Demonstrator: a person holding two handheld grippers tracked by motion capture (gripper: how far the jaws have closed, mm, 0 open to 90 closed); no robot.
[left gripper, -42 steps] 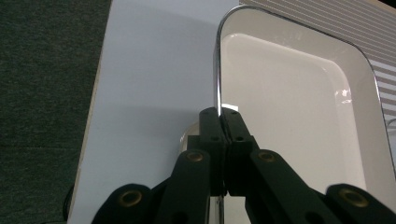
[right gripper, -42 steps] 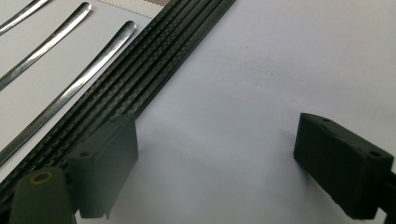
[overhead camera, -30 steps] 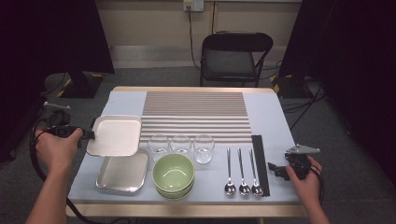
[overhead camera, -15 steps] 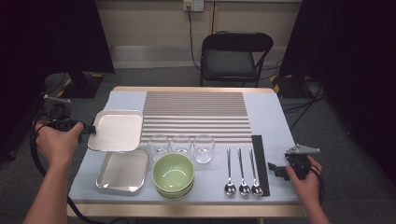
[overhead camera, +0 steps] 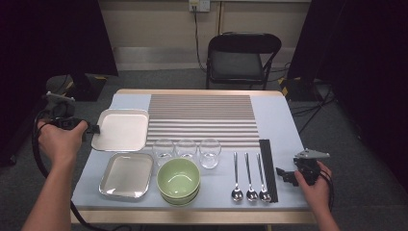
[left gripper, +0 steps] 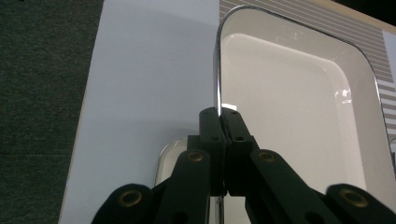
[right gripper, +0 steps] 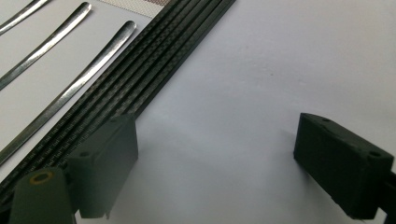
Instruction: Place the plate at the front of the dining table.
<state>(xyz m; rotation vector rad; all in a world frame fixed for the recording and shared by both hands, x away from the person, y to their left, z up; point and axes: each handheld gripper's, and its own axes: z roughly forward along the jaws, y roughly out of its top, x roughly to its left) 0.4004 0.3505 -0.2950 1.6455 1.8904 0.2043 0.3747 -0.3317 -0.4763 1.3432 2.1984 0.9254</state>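
Note:
A shiny square metal tray (overhead camera: 122,129) (left gripper: 294,107) hangs at the table's left, its right edge over the striped mat (overhead camera: 202,115). My left gripper (overhead camera: 96,129) (left gripper: 220,114) is shut on the tray's left rim, both jaws pinching the thin metal edge. A second, matching tray (overhead camera: 126,175) (left gripper: 166,154) lies flat on the table nearer the person. At the front right my right gripper (overhead camera: 284,174) (right gripper: 219,154) rests low over the bare tabletop, open, with nothing between its fingers. It sits just right of the black chopsticks (overhead camera: 268,168) (right gripper: 154,70).
Stacked green bowls (overhead camera: 178,180) sit at front centre, with three clear glasses (overhead camera: 187,150) behind them. Three spoons (overhead camera: 248,178) (right gripper: 60,42) lie left of the chopsticks. A folding chair (overhead camera: 240,57) stands beyond the table's far edge. Floor drops off left of the table (left gripper: 42,93).
The left hand has carried the held tray slightly farther from the person and it now sits more level. The right hand has not moved.

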